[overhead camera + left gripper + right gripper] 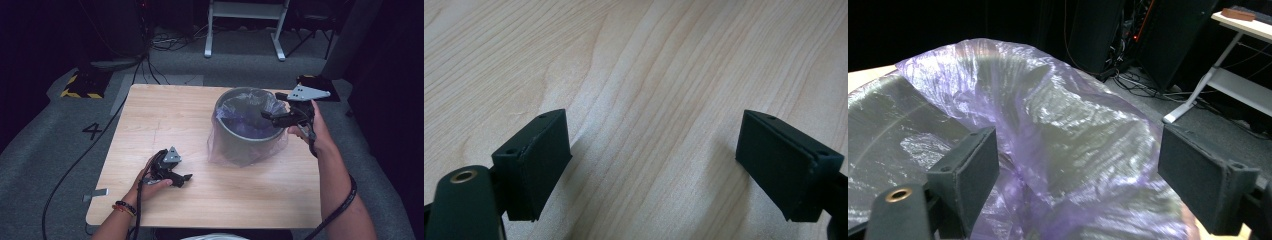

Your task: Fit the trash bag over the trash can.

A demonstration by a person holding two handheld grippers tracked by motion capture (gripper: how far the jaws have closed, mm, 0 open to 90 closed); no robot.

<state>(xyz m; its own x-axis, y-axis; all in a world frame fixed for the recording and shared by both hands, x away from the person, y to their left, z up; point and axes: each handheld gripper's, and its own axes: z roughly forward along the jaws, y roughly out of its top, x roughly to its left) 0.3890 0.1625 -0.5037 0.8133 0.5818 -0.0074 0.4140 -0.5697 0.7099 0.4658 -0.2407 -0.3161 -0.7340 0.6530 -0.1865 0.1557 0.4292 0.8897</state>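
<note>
— Half done at best, by the look of it: purple bag [248, 134] already draped inside the grey bin [239, 142] and spilling down its near and right sides, yet bunched and loose along the far right rim.

— Still left, then?

— Likely pulling that slack film over the rim and smoothing it all round. Right gripper [270, 116] poised at the bin's right rim, jaws spread wide, nothing pinched yet; crumpled plastic lying just between and beyond them in the right gripper view [1068, 150].

— And the other one?

— Left gripper [186, 178] resting low at the near left of the table [165, 110], well apart from the bin, jaws likewise parted, bare wood between them [654, 150].

— Placement and heading of the bin?

— Standing right of centre, toward the far edge. Upright, long axis vertical, mouth facing straight up; bag mouth opening the same way, sagging a little to the near side.
</note>
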